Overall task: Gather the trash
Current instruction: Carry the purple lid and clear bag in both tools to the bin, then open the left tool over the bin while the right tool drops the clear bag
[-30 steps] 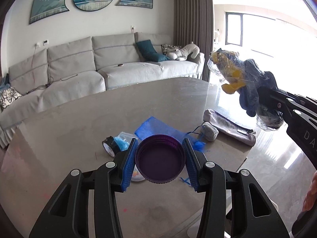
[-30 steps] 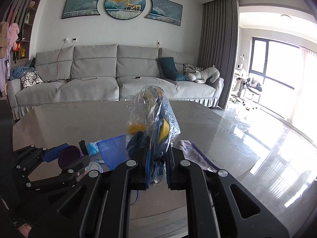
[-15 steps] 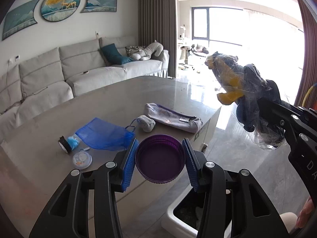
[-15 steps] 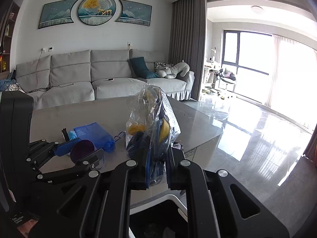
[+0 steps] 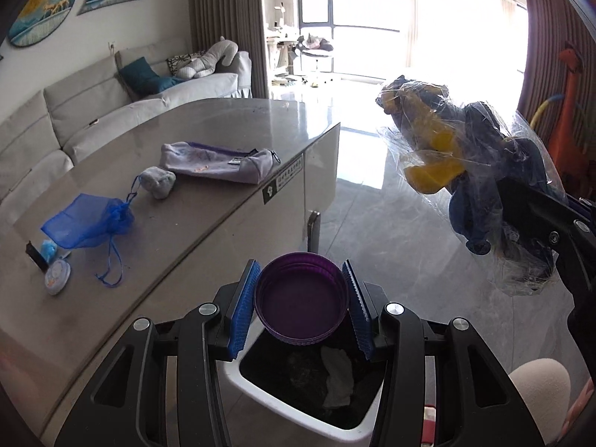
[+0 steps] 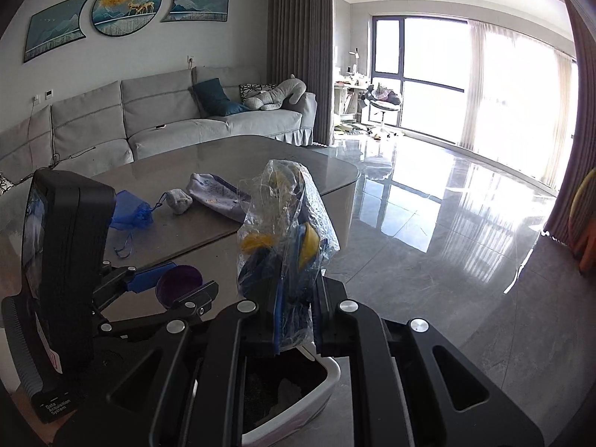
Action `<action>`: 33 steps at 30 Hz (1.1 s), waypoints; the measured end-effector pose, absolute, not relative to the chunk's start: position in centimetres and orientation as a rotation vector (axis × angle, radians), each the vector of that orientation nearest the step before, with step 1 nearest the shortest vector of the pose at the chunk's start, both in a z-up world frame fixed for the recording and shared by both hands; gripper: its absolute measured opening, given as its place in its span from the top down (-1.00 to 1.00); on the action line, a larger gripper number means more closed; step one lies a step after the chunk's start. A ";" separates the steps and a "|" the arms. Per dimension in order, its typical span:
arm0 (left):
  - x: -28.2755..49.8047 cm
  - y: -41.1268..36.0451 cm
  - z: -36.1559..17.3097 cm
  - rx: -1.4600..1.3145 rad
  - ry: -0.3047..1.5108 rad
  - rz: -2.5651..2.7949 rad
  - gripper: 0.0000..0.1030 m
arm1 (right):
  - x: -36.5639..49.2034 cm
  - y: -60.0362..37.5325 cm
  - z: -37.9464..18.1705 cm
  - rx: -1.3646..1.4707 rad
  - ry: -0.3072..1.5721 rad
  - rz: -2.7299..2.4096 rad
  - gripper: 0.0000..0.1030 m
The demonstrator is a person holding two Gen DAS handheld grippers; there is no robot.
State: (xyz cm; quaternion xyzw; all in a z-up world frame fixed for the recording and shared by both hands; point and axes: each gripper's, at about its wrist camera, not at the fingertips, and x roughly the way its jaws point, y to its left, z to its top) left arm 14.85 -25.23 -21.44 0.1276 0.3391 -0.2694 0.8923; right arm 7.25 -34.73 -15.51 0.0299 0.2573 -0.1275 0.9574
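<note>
The left hand-held gripper clamps a purple lid between its blue pads, open side toward the camera, directly above a white trash bin on the floor beside the desk. Inside the bin lie dark waste and a crumpled white tissue. On the desk lie a lilac pencil case, a grey lump, a blue mesh pouch and a small round tin. At the right, the right hand-held gripper pinches a clear plastic bag (blue and yellow things inside).

From the right wrist, the right hand-held gripper is closed tight on the plastic bag, which stands up from its fingers above the bin's rim. To the left, the left hand-held gripper grips the purple lid just off the desk's edge.
</note>
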 end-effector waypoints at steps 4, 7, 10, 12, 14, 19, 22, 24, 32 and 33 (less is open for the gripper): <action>14.8 -26.6 -23.7 0.293 0.771 -0.578 0.12 | 7.4 -35.4 -17.0 0.074 0.548 -0.277 0.75; 15.3 -26.9 -25.3 0.301 0.835 -0.584 0.11 | 7.9 -35.6 -18.3 0.091 0.572 -0.279 0.75; 15.9 -28.0 -27.4 0.366 0.948 -0.618 -0.48 | 8.3 -35.7 -19.6 0.098 0.599 -0.277 0.75; 16.0 -28.5 -28.8 0.413 1.000 -0.618 -0.90 | 8.7 -35.9 -20.3 0.104 0.618 -0.274 0.75; 15.8 -28.5 -29.2 0.440 0.963 -0.588 -0.91 | 9.1 -35.8 -20.9 0.105 0.636 -0.274 0.74; 15.8 -28.0 -29.1 0.458 0.941 -0.569 -0.91 | 9.7 -35.8 -21.8 0.111 0.662 -0.267 0.74; 16.4 -27.6 -28.7 0.448 0.939 -0.550 -0.91 | 9.8 -35.7 -22.0 0.116 0.666 -0.259 0.74; 16.8 -27.2 -28.5 0.446 0.937 -0.539 -0.91 | 9.9 -35.6 -22.2 0.118 0.667 -0.254 0.74; 18.6 -22.1 -26.9 0.380 0.877 -0.337 -0.91 | 10.8 -35.4 -25.1 0.201 0.720 -0.232 0.74; 18.8 -21.4 -26.7 0.359 0.874 -0.318 -0.91 | 11.0 -35.2 -25.5 0.210 0.728 -0.223 0.74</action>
